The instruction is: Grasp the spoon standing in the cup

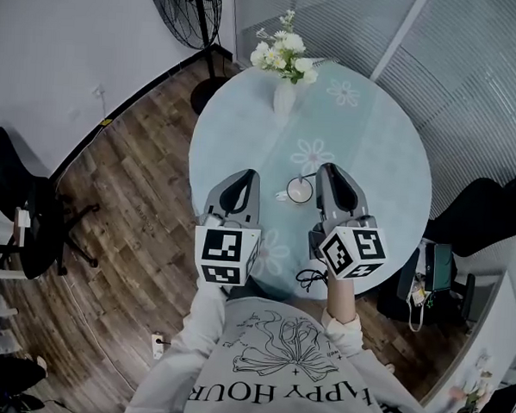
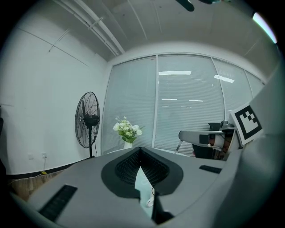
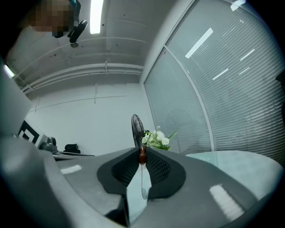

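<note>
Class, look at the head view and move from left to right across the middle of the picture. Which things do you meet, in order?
office chair → left gripper → cup → right gripper

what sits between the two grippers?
The cup, on the table between the left gripper and the right gripper, which holds the spoon. Head view shows it.

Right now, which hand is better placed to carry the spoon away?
Right. The right tool pinches the spoon by its brown handle; the left tool is shut and empty.
</note>
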